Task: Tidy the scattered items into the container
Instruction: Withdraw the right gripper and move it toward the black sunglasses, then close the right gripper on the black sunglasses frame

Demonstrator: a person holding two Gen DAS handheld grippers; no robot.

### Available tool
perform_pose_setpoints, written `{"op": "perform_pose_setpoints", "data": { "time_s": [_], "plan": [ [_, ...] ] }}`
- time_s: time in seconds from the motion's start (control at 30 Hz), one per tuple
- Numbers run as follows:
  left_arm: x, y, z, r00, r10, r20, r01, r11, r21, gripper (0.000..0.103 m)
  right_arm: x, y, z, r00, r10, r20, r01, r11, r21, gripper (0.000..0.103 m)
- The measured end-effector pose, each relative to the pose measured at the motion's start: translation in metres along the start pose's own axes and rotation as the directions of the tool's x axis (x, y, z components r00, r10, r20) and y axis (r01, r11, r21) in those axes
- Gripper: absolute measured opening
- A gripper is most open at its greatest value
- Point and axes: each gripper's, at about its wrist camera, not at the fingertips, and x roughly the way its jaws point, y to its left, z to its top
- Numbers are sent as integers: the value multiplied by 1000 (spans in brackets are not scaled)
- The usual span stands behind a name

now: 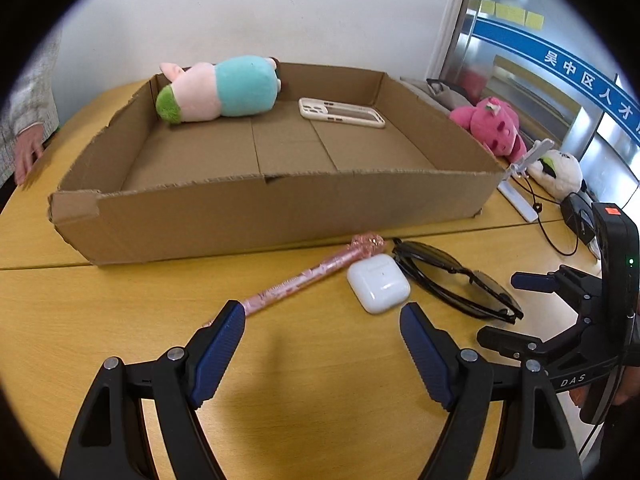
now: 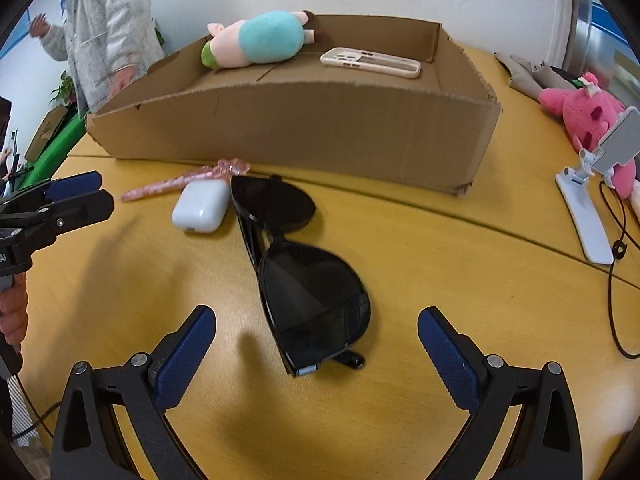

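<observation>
At the far left, a person in a grey coat stands at the edge of the yellow worktop, one hand resting on it. The cardboard box sits across the back of the worktop; inside it, a plush pig lies by the far wall with a phone case to its right.

In front of the box, the left tongs hang spread wide over the worktop with nothing between them; the left fingertip covers the near end of a pink pen in this view. Just right of the pen lies a white earbud case, and touching that, folded black sunglasses.

The right tongs are also spread wide, one finger on each side of the sunglasses' near lens, not touching it.

Further right, outside the box, lie a pink plush toy, a white phone stand and a white plush toy.
</observation>
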Motion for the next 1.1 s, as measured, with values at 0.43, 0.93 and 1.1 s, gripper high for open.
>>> {"op": "perform_pose_setpoints", "data": {
  "time_s": [0.43,0.93,1.1],
  "plan": [
    [3,0,-13,999,-5,-40,4,1000,-19,80,-5,13,10,1000,-2,14,4,992,-128,83],
    [26,-9,-12,946,-306,-102,286,943,-171,80,0,26,-8,997,82,-9,-82,995,-63,53],
    [46,-19,-10,903,-408,-135,366,895,-253,80,-7,28,-18,992,124,9,-124,992,-11,53]
  ]
}}
